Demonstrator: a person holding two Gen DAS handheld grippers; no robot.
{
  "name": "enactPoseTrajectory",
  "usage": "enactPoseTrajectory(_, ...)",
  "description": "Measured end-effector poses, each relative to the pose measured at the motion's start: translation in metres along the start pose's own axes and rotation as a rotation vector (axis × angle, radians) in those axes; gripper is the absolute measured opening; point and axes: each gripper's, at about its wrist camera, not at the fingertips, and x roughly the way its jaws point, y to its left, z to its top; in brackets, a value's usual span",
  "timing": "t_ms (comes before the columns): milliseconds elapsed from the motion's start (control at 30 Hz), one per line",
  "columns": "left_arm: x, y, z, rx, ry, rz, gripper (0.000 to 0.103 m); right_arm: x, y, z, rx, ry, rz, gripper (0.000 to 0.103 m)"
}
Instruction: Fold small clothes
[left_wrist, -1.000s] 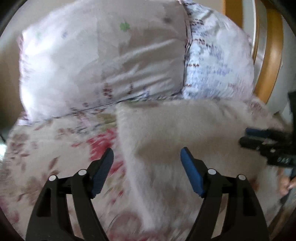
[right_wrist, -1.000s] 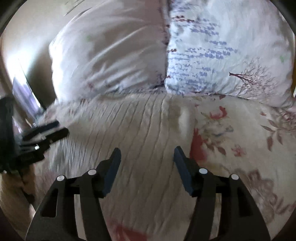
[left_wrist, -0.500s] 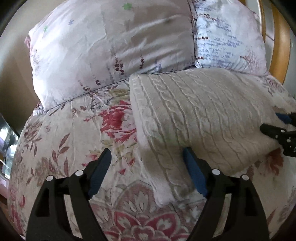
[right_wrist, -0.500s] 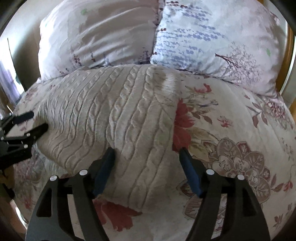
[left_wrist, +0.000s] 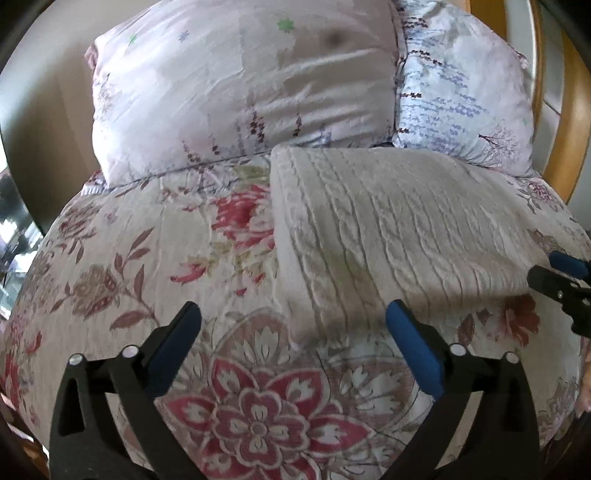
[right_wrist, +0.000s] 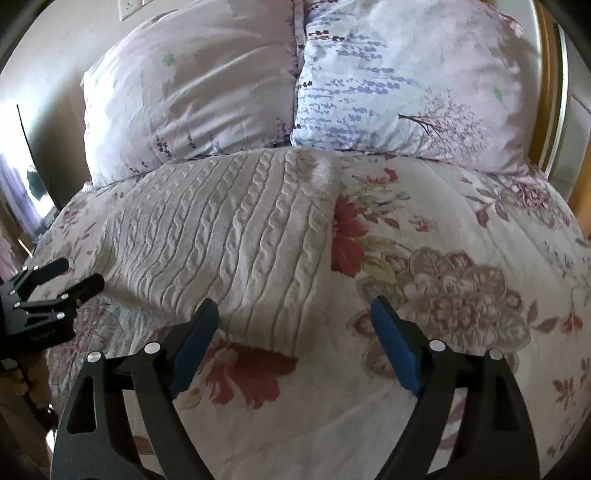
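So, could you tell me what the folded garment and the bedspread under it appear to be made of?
The folded garment looks like a cream cable-knit, probably wool or acrylic: raised rope-like ribs, matte and soft. The bedspread seems a quilted woven cotton with a printed floral pattern, puckered and matte.

Cable-knit garment (left_wrist: 388, 229): one, cream, folded, lying on the bed.
Pillows: two, a pale pink pillow (left_wrist: 240, 85) and a blue-flowered pillow (left_wrist: 461, 92), side by side.
Floral bedspread (left_wrist: 147, 258): one.
Grippers: two, the left gripper (left_wrist: 291, 343) and the right gripper (right_wrist: 291, 332).
Fingers: two per gripper, four in all, each with a blue pad.
Wall socket plate (right_wrist: 129, 7): one.
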Motion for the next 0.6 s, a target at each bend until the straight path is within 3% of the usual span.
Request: enactPoseTrajectory(600, 0.004, -0.002, -0.023, -0.024, 0.091, 0.013, 0.101, 0.01, 0.02, -0.023, 0.01, 0.056, -0.031, 0.101)
